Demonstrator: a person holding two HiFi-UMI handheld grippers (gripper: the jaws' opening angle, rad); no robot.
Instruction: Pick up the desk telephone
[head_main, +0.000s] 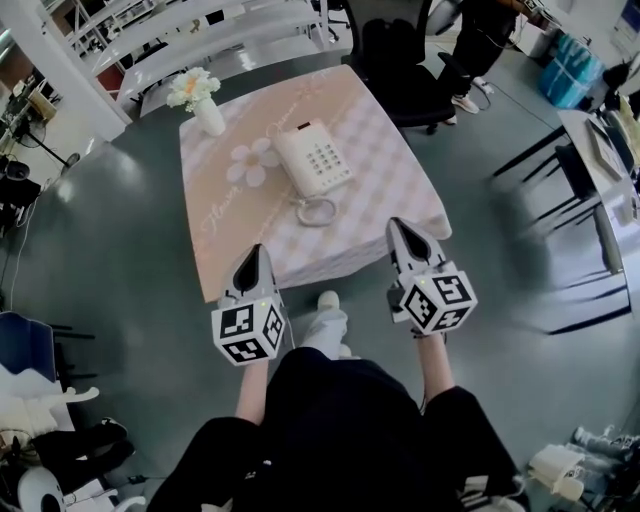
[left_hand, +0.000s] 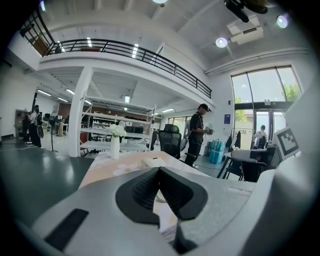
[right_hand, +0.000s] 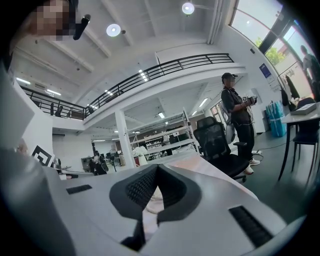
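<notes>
Premises: large open-plan office or lab hall. Mezzanine railing (left_hand: 142, 52) above the table (head_main: 400, 190); office chair (head_main: 400, 70) behind it; shelving racks (head_main: 190, 35) beyond.

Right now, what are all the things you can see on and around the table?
table: one, pink checked cloth, middle of the floor
desk telephone: one, white, centre of the table
coiled cord: one, white, just in front of the telephone
vase of flowers: one, white, table's far left corner
flower shape: one, white, on the cloth left of the telephone
office chair: one, black, beyond the table
standing person: one, dark clothes, by the chair
left gripper: one, grey, shut, empty, near table edge
right gripper: one, grey, shut, empty, near table edge
</notes>
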